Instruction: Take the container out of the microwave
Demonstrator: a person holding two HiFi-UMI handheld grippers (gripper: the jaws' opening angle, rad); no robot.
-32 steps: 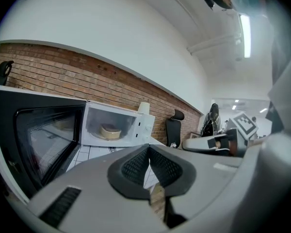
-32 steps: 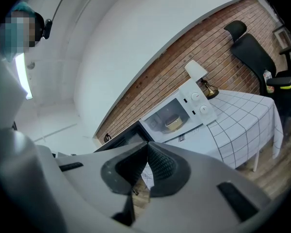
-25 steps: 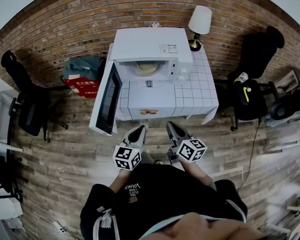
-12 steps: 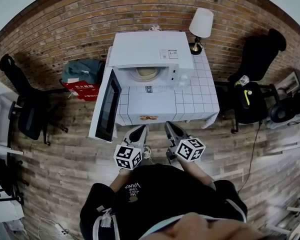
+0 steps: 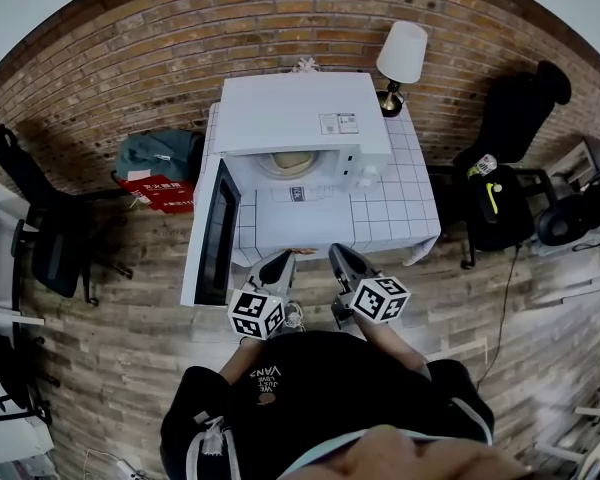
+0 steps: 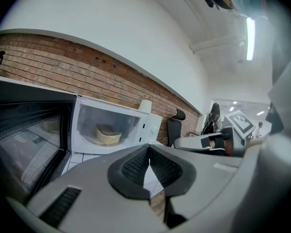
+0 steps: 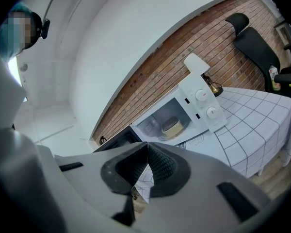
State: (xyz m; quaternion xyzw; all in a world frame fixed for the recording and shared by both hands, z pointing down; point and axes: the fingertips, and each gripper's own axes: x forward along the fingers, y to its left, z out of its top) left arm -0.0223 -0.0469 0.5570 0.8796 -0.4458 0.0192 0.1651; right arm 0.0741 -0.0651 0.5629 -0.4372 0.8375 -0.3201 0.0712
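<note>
1. head view: left gripper (image 5: 277,260) and right gripper (image 5: 342,256), both clenched and empty, sit at lower centre facing the microwave (image 5: 300,113), likely to reach in; its door (image 5: 218,230) hangs open at left.
2. left gripper view: the container (image 6: 108,134), pale beige and shallow, sits inside the microwave, left of centre.
3. right gripper view: jaws together on nothing; container at centre frame.

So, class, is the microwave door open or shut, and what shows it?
Open. The door stands swung out from the microwave, leaving the cavity open to view with the container sitting inside.

Lamp (image 5: 401,48) on table (image 5: 402,206); maybe red bag (image 5: 165,190) nr chair (image 5: 58,253)
</note>
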